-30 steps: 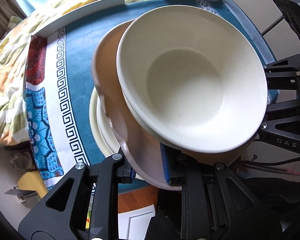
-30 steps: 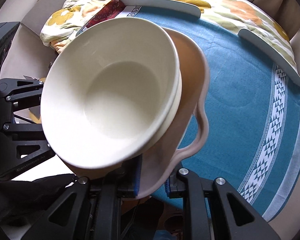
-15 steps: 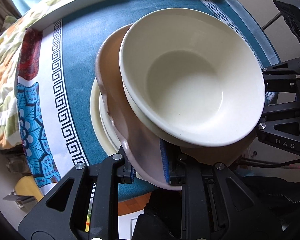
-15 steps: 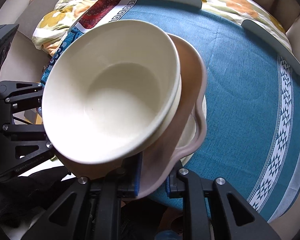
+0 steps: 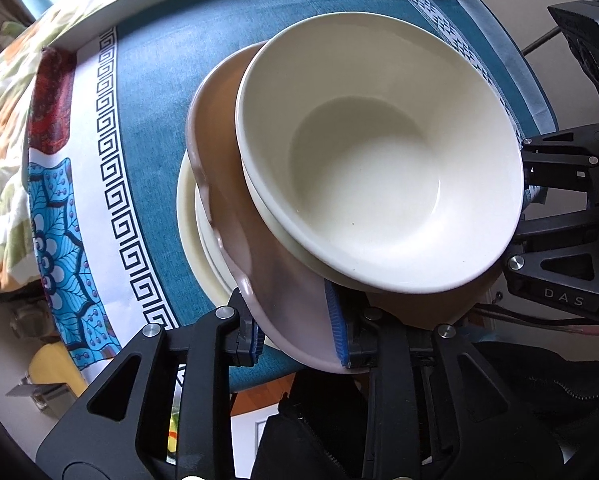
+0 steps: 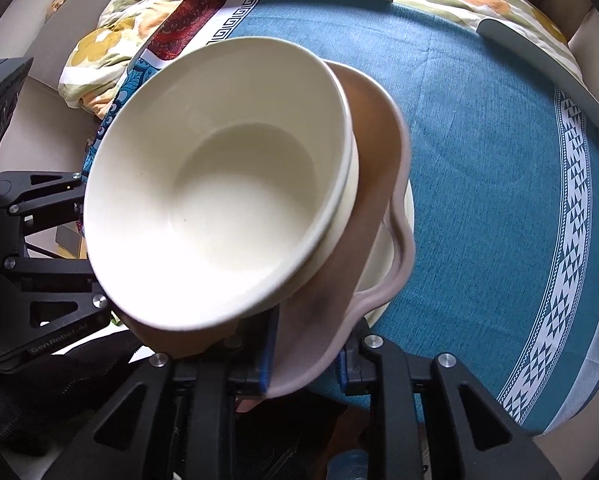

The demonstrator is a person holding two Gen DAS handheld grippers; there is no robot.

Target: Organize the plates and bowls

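Left wrist view: cream bowl (image 5: 379,160) nested on pink plate (image 5: 235,200), whose rim sits between loosening left tongs (image 5: 295,336); right tongs (image 6: 303,356) likewise; cream plates (image 5: 191,224) beneath.

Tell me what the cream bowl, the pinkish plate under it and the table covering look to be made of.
Cream bowl: likely glazed ceramic, though melamine is possible; smooth, with soft sheen and a thick rounded rim.
Pinkish plate: probably ceramic or stoneware with a satin glaze; wavy moulded edge, dull reflections.
Table covering: woven cloth, matte; visible weave, faint creases and a printed white border.
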